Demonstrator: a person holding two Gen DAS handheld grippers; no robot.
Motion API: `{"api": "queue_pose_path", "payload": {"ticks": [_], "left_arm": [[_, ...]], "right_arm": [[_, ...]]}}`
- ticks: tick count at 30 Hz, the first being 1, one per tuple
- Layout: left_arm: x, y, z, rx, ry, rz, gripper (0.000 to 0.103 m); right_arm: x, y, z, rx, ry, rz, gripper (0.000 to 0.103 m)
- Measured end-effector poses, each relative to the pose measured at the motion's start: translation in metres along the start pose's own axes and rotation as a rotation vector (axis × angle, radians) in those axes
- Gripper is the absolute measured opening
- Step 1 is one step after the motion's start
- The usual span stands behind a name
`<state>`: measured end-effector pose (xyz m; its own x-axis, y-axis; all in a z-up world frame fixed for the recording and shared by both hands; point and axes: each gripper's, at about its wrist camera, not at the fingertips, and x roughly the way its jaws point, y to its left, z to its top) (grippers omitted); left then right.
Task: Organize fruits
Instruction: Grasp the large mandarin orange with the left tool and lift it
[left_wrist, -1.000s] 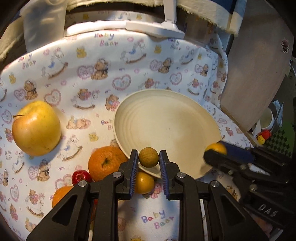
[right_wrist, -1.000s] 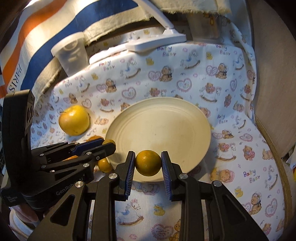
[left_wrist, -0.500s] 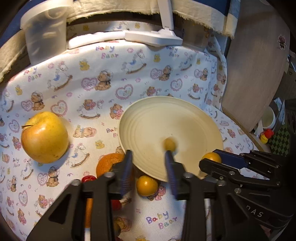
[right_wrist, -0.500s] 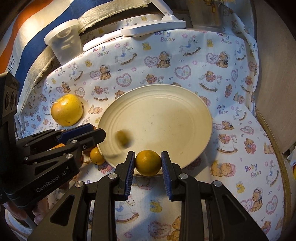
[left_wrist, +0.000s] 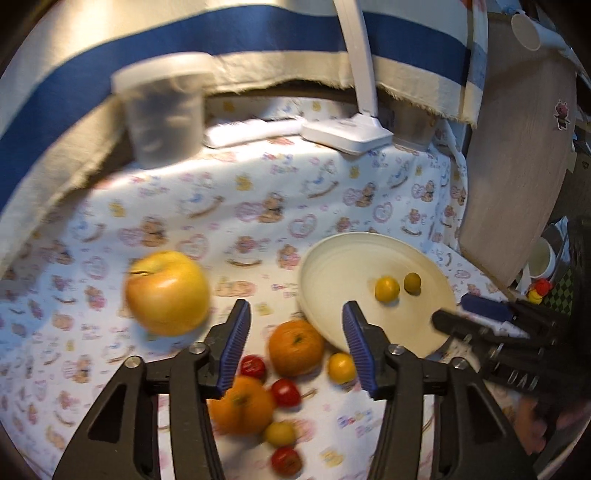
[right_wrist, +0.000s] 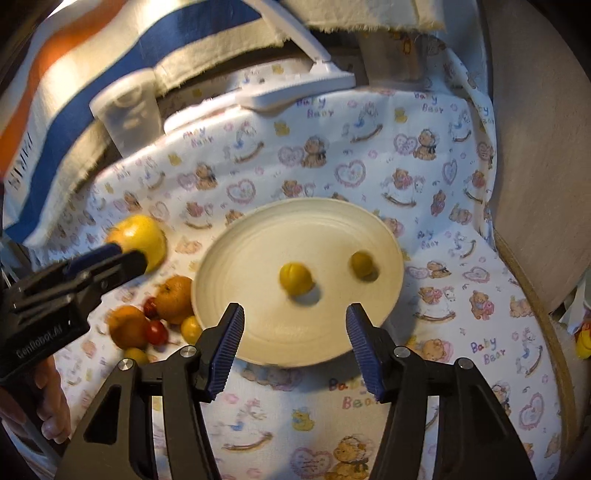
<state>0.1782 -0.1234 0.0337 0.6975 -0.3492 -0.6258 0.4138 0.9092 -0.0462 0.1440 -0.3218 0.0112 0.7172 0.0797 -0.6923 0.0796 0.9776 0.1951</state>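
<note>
Left tool (left_wrist: 297, 332): jaws spread wide, holding nothing, above the fruit cluster on the desk.
Right tool (right_wrist: 295, 332): jaws spread wide, empty, over the near rim of the plate (right_wrist: 258, 332).
Plate contents: two small yellow fruits (right_wrist: 295, 277), slightly apart.
Beside plate: oranges (left_wrist: 295, 347), red fruits, apple (left_wrist: 168, 291) on the cloth.
</note>
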Motion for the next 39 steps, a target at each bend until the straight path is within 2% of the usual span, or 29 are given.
{"api": "queue_pose_path", "payload": {"ticks": [3,5,10,14,26,31,33,35,39], "left_arm": [[-0.023,0.014,-0.009,-0.016,-0.056,0.035,0.067],[-0.038,0.022,-0.018,-0.019,-0.103,0.070,0.079],[-0.052,0.035,-0.029,-0.030,-0.152,0.104,0.090],[-0.055,0.041,-0.030,-0.056,-0.156,0.091,0.099],[-0.032,0.046,-0.039,-0.074,-0.079,0.095,0.099],[-0.013,0.053,-0.044,-0.119,0.016,0.067,0.099],[-0.003,0.056,-0.047,-0.142,0.066,0.030,0.091],[0.006,0.056,-0.050,-0.151,0.113,-0.016,0.076],[0.019,0.056,-0.056,-0.158,0.164,-0.035,0.073]], "right_arm": [[-0.009,0.003,0.001,0.000,-0.043,0.032,0.059],[-0.017,0.006,0.000,-0.003,-0.092,0.059,0.059],[-0.033,0.023,-0.004,-0.083,-0.192,0.078,0.060],[-0.040,0.036,-0.008,-0.131,-0.244,0.076,0.071],[-0.034,0.040,-0.013,-0.149,-0.231,0.062,0.071],[-0.027,0.039,-0.015,-0.145,-0.209,0.053,0.071],[-0.025,0.040,-0.015,-0.146,-0.204,0.052,0.071],[-0.025,0.041,-0.016,-0.147,-0.199,0.054,0.071],[-0.025,0.042,-0.016,-0.151,-0.199,0.057,0.071]]}}
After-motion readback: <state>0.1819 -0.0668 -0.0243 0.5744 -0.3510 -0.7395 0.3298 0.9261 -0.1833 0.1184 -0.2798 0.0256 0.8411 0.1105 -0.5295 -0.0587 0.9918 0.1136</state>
